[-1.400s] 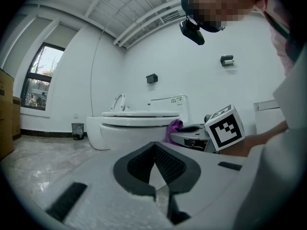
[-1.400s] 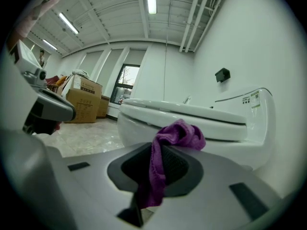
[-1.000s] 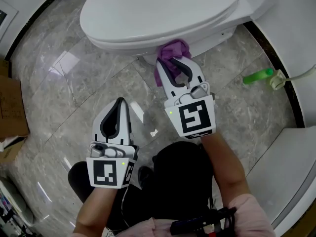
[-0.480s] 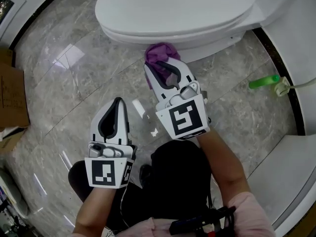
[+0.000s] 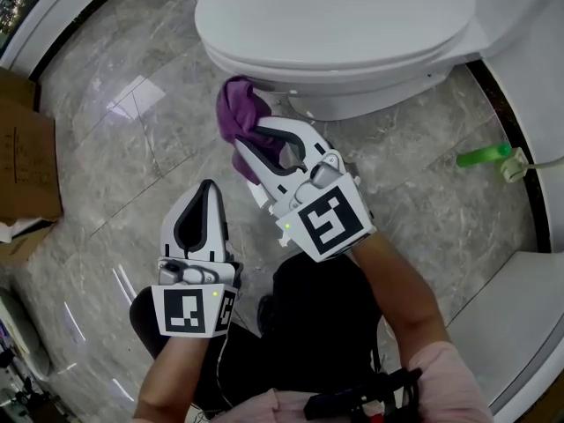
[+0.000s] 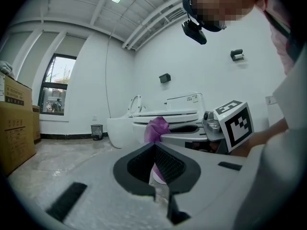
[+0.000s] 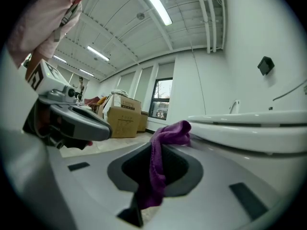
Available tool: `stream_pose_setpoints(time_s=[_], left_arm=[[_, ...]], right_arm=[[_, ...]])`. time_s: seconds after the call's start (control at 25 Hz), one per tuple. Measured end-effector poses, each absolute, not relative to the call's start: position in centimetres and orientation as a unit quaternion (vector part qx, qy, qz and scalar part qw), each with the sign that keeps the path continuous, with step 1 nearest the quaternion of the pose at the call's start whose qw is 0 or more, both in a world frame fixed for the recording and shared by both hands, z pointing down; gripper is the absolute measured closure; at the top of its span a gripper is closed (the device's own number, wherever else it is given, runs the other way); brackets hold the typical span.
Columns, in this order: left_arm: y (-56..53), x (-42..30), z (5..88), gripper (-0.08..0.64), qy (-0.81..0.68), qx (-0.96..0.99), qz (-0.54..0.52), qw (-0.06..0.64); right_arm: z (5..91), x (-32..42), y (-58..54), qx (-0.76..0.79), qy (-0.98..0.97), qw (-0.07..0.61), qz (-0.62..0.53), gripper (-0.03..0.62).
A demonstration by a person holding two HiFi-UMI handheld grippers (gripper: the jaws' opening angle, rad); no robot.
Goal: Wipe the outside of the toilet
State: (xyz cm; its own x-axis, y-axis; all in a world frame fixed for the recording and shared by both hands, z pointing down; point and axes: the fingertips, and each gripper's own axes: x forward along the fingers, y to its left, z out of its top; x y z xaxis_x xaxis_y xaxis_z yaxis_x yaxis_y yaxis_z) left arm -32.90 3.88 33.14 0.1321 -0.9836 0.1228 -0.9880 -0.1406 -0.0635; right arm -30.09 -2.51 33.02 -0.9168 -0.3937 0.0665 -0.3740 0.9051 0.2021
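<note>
The white toilet stands with its lid down at the top of the head view. My right gripper is shut on a purple cloth, which bunches past the jaw tips beside the front left of the toilet's base, under the bowl rim. In the right gripper view the cloth hangs between the jaws of the right gripper, with the toilet bowl close on the right. My left gripper hovers over the floor to the lower left, shut and empty. The left gripper view shows the left gripper pointing at the cloth.
A green bottle lies on the marble floor right of the toilet. Cardboard boxes stand at the left wall. A white fixture borders the right side. A small bin sits by the far wall. The person's knees are below the grippers.
My right gripper has carried the purple cloth leftward round the front of the toilet's base and turned to the upper left. The left gripper has stayed put.
</note>
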Motion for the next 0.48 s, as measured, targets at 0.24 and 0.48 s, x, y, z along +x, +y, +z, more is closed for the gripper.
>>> stream_pose_setpoints(time_s=[0.24,0.48], left_arm=[[3.0,-32.0,32.9,0.554,-0.645,0.761,0.064,0.016],[1.6,-29.8,32.8,0.554,-0.621,0.781,0.065,0.016]], right_arm=[[32.5,-28.9,-2.0,0.183,-0.976,0.049,-0.103,0.529],[32.3,-25.9,-2.0,0.192,-0.974,0.051,-0.112,0.529]])
